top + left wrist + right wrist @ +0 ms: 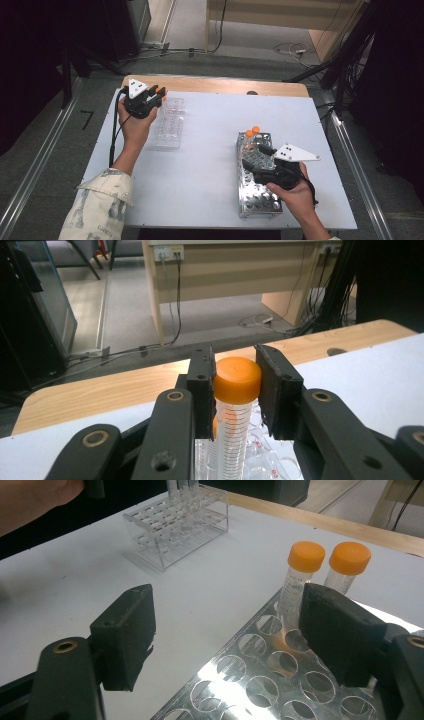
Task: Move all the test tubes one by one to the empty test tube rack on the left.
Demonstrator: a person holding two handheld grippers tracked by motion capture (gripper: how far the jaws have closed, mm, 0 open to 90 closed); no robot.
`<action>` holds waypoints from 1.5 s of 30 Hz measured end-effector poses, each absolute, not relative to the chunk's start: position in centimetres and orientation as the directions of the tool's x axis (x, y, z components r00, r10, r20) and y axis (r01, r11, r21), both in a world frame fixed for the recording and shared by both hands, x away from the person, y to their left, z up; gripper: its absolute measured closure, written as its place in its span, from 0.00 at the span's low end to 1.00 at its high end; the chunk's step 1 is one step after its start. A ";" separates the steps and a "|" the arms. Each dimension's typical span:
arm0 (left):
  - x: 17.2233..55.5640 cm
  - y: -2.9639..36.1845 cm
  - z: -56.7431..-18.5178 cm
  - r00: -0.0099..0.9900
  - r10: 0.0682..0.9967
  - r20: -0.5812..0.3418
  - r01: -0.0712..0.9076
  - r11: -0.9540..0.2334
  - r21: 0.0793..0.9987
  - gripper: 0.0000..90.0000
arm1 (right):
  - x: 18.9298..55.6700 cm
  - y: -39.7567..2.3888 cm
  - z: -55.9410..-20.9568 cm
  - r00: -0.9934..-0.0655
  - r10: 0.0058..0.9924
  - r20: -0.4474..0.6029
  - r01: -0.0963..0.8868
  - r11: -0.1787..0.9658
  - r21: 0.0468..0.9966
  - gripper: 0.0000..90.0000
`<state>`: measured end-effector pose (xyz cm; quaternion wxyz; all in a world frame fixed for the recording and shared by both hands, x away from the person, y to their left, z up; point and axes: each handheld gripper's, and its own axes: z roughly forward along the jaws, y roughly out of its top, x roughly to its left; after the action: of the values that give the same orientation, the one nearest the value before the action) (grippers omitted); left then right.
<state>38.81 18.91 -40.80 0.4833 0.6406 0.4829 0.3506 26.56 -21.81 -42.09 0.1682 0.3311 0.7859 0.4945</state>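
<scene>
Between left gripper [234,390] jaws: clear graduated tube [231,435] w/ orange cap.

A white worktop [200,165] with a wooden far edge carries the work. Beyond it lies grey floor [240,60] strewn with black cables [175,51]. A light wooden desk [225,270] stands behind, metal rails [35,165] flanking.

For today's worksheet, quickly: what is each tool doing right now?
Left tool: closed on an orange-capped tube above the clear rack.
Right tool: open, empty, over the metal rack.
</scene>
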 end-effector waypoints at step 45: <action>34.5 18.9 -43.4 0.268 0.952 -0.149 0.337 0.052 0.940 0.30 | 29.1 -22.8 -43.4 -0.653 0.756 0.044 0.366 0.264 0.892 0.27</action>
<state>34.45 18.95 -43.40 0.5032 0.6171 0.5222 0.3054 29.12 -22.80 -43.41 0.2012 0.3646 0.7692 0.4847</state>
